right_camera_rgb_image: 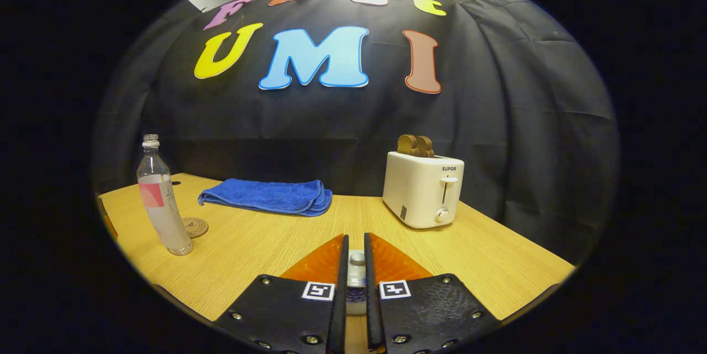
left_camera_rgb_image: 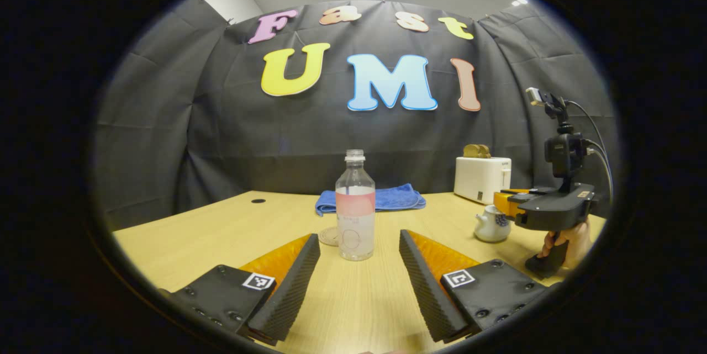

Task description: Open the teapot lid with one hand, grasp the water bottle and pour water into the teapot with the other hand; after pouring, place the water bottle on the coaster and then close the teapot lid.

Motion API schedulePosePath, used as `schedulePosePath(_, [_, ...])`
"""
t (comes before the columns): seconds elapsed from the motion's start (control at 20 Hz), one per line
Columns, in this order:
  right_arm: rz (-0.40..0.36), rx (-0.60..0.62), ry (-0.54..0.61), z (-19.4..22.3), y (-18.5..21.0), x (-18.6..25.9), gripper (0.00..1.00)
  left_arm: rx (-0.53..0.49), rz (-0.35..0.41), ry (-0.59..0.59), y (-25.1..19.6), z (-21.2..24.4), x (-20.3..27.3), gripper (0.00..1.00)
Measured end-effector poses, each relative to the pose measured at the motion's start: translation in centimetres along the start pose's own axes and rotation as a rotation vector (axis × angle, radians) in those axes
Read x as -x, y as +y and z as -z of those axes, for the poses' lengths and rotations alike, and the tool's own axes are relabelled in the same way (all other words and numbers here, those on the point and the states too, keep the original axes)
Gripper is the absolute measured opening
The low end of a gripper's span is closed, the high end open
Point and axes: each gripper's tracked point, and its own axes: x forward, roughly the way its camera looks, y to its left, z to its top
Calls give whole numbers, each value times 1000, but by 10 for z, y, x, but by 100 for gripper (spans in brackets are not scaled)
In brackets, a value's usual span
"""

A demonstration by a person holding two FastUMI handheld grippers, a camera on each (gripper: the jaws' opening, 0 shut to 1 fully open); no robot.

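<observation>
While the right gripper (right_camera_rgb_image: 353,282) pinches the knob of the small white ceramic teapot lid (right_camera_rgb_image: 357,258), our left gripper (left_camera_rgb_image: 359,265) stands spread before the clear uncapped plastic water bottle (left_camera_rgb_image: 355,213), which stands beside the round cork coaster (left_camera_rgb_image: 330,236) mid-table. We judge a careless closing could topple it.

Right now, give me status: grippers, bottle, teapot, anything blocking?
Left gripper open, lined up on the upright, capless water bottle. Right gripper shut on the teapot lid. Coaster beside bottle. Nothing in the way.
</observation>
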Motion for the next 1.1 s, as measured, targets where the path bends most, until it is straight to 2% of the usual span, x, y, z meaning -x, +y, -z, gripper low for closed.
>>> schedulePosePath(0.3, [35,22,44,11,-4,-5,15,-27,1,-31,-1,-11,5,100])
schedulePosePath(0.35, [31,14,38,9,-4,-2,24,-29,-2,-35,0,-12,5,100])
schedulePosePath(0.4, [17,-4,36,6,-1,-1,25,-31,-2,-38,0,-12,6,100])
schedulePosePath(0.5, [29,28,43,11,-4,-1,7,-29,0,-36,-1,-12,5,100])
schedulePosePath(1.1, [16,20,-45,-17,-3,12,7,-5,12,-6,-1,-5,-22,100])
